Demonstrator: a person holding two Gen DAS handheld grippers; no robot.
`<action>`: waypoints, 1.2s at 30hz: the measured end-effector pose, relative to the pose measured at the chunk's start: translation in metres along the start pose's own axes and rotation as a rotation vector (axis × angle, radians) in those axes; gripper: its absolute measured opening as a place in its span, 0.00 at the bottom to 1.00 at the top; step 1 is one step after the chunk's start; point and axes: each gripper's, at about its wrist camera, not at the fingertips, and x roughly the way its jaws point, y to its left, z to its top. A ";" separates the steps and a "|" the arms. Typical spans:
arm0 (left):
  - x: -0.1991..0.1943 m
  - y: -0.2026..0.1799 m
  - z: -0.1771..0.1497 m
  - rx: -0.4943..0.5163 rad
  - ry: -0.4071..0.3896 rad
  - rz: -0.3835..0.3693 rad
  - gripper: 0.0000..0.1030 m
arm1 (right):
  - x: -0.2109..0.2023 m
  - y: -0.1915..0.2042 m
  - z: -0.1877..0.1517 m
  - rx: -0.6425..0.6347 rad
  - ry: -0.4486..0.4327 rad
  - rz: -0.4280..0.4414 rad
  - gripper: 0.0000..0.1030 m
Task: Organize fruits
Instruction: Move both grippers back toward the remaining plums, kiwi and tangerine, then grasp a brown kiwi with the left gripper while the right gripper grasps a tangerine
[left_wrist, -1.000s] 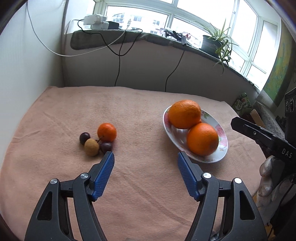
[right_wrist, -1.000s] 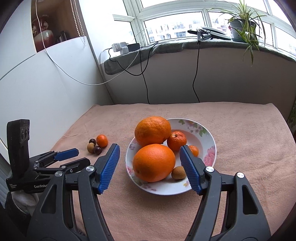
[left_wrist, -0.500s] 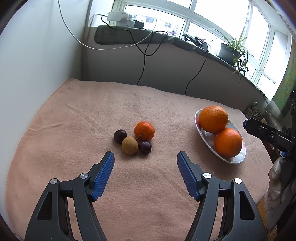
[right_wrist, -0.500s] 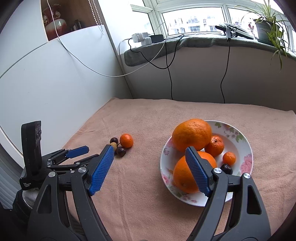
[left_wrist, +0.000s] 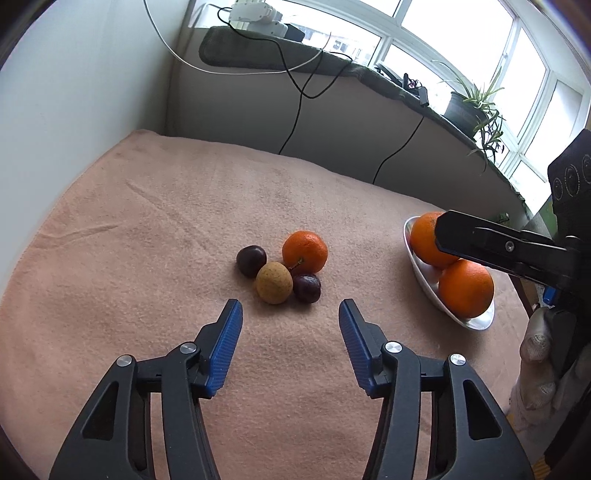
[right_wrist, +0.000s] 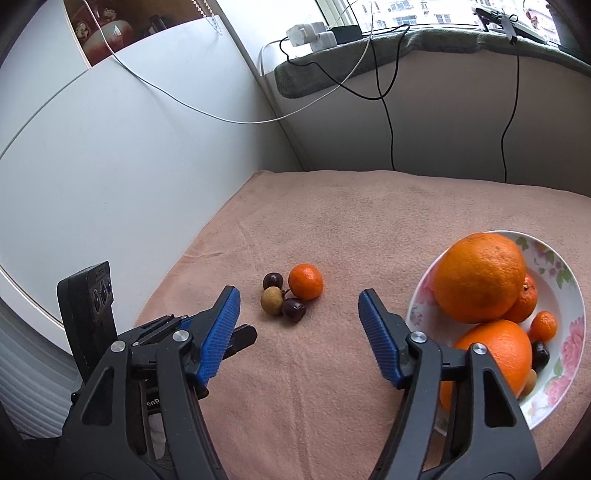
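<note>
A: Quick pass. We have four loose fruits bunched on the pink cloth (left_wrist: 155, 229): a small orange (left_wrist: 305, 251), a tan round fruit (left_wrist: 274, 282) in front of it, and two dark plums, one at the left (left_wrist: 251, 260), one at the right (left_wrist: 307, 288). All four touch or nearly touch.

B: Agreed. In the right wrist view we see the same cluster, with the small orange at the right of it. The flowered bowl (right_wrist: 569, 280) sits well apart from it, on the cloth at the right.

A: Bowl contents, as we see them: two big oranges, the far one (right_wrist: 479, 277) stacked behind the near one (right_wrist: 495, 350), plus two little oranges and a dark fruit tucked at the right. Something tan sits low behind the near orange; we can't tell what.

B: Left gripper (left_wrist: 291, 314): we mark its jaws apart at a middling width, just been closing, nothing between the blue pads. It hovers just short of the cluster, pointing down at it.

A: Right gripper (right_wrist: 298, 302): same call. Its jaws are apart, a bit wider, also just been closing, and hold nothing. The cluster shows in the gap beyond its tips, not between the pads.

B: Touching any fruit?

A: We see no contact on either one. In the left view the right gripper's black arm crosses in front of the bowl. A gloved hand (left_wrist: 543, 354) shows at the right edge.
</note>
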 end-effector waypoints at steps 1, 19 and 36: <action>0.002 0.002 0.000 -0.006 0.002 -0.002 0.49 | 0.007 0.001 0.002 0.007 0.016 0.006 0.61; 0.021 0.012 0.005 -0.014 0.037 -0.013 0.33 | 0.086 -0.008 0.015 0.103 0.155 -0.025 0.52; 0.037 0.012 0.011 -0.014 0.069 -0.020 0.26 | 0.117 -0.012 0.016 0.152 0.203 -0.023 0.40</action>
